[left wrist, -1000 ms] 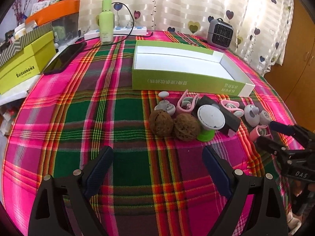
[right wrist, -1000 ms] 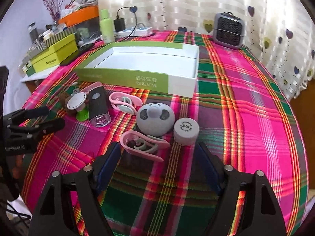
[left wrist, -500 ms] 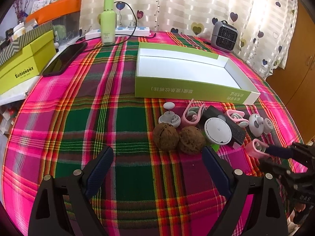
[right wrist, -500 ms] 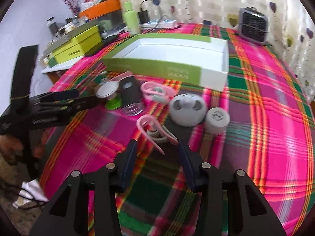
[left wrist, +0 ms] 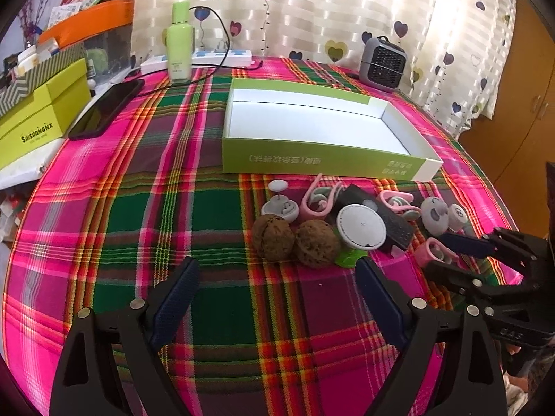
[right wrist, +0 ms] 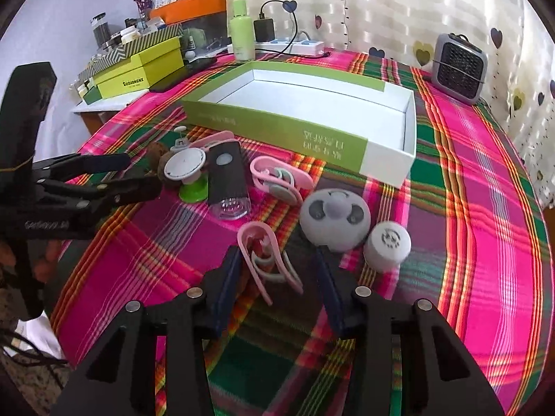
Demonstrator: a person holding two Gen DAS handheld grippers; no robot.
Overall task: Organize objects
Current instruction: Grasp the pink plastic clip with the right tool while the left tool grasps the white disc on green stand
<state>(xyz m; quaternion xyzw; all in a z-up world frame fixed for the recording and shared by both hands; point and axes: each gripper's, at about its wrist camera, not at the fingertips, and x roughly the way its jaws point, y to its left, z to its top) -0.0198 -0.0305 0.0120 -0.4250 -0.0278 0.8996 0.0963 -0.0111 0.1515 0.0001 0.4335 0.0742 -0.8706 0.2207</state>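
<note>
Plaid cloth point(left wrist: 145, 215) in pink, green and red covers a round bench, and an open green box point(right wrist: 277, 128) with a white, empty interior sits toward the back of it. In front of the box lies a loose row of small things: two brown walnuts point(left wrist: 295, 241) side by side, a white round disc on a green base point(left wrist: 360, 227), a black device point(right wrist: 227, 173) with a clear end, a grey round case point(right wrist: 334, 220), a small white cap point(right wrist: 387, 245) just beside the case, and several pink ear-hook clips. The right gripper point(right wrist: 277, 274) points down at the nearest pink clip point(right wrist: 267, 260), which stands tilted between its dark blue fingers point(right wrist: 229, 277); the left pad touches the clip, but the right pad looks slightly apart from it, so I cannot tell whether the grip is firm. The left gripper point(left wrist: 277, 298) hangs with its jaws wide apart and nothing between them, just in front of the walnuts. At the back of the bench stand a pale green bottle point(left wrist: 178, 43), a white power strip point(left wrist: 208, 57), a dark phone point(left wrist: 105, 109) and a small grey heater point(left wrist: 381, 64). Yellow-green boxes point(left wrist: 38, 118) are stacked off to the left, beside the bench.
</note>
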